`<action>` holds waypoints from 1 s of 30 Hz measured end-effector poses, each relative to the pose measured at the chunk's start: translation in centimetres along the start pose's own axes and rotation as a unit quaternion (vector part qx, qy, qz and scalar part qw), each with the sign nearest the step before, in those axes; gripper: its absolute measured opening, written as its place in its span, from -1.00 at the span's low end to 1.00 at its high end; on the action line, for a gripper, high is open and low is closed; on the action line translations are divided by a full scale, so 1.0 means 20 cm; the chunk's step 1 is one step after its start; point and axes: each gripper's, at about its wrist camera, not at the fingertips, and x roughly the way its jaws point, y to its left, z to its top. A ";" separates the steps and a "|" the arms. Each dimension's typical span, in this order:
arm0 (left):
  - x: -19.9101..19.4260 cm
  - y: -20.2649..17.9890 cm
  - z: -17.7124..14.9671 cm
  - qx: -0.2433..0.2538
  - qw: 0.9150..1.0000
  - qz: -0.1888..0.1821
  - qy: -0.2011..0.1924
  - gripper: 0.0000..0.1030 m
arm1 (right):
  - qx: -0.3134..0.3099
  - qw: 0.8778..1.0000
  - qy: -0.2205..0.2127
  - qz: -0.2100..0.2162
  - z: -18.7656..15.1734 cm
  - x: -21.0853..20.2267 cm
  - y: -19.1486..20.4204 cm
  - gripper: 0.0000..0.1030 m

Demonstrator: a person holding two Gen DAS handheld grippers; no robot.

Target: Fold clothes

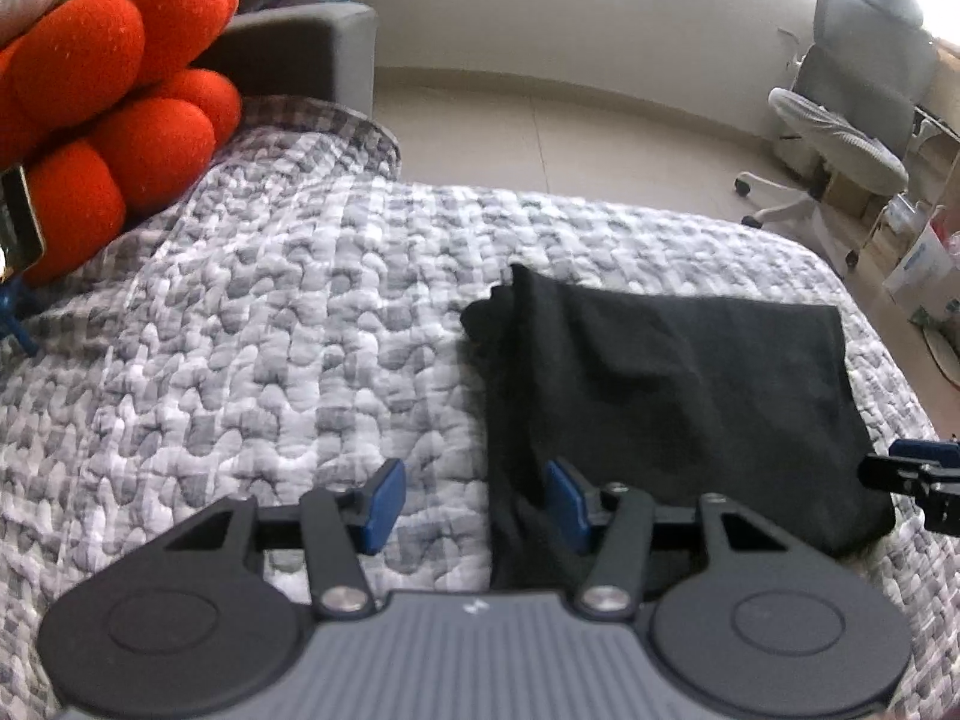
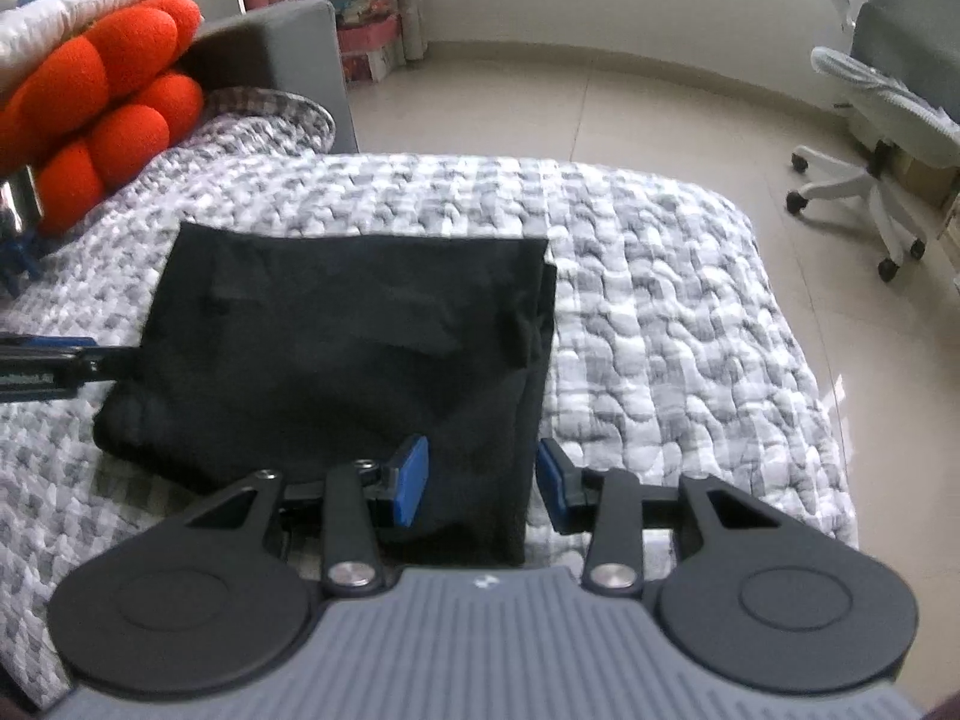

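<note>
**Two open grippers over one folded black garment**

One black garment (image 1: 672,396), folded into a rough rectangle, lying flat on a quilted bedspread (image 1: 252,324) with a grey-and-white checked pattern, all puffy and bumpy. Soft matte fabric, a few shallow creases, bunched up a bit at the far left corner in the left wrist view.

Left gripper (image 1: 474,504) spread wide, clamping nothing. Blue pads, black linkage arms, ribbed grey body. Left finger over bare quilt, right finger over the garment's near left edge, so straddling that edge. No telling whether the pad actually touches the cloth.

Right gripper (image 2: 483,480) also spread, gripping nothing. Left finger over the black fabric, right finger just past the garment's right edge, above the quilt. Layered folds visible along that right edge here, a stacked look the other view doesn't give.

Also on the bed: a lumpy bright orange plush cushion (image 1: 114,102), fuzzy, made of rounded lobes, sitting at the far left beside a grey upholstered headboard (image 1: 300,54).

Only from the right wrist: a shelf with colourful boxes (image 2: 366,42) by the wall, and the left gripper poking in from the left side at the garment's edge. Only from the left wrist: the tip of the right gripper at the right side, plus clutter beside the white-and-grey office chair (image 1: 840,132). Pale tiled floor (image 2: 600,102) in both.
</note>
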 end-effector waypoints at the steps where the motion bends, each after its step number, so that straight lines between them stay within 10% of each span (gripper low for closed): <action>1: 0.00 -0.01 0.00 0.001 1.000 -0.001 -0.004 0.04 | 0.000 1.000 -0.006 0.002 0.00 -0.01 0.00 -0.20; 10: -0.04 -0.12 0.04 0.017 0.998 -0.040 -0.043 0.04 | -0.018 0.999 -0.023 0.018 0.02 0.00 0.07 -0.18; 30: 0.13 -0.15 0.06 0.015 1.000 -0.015 0.001 0.05 | -0.033 0.999 0.000 0.011 0.05 0.13 0.07 -0.17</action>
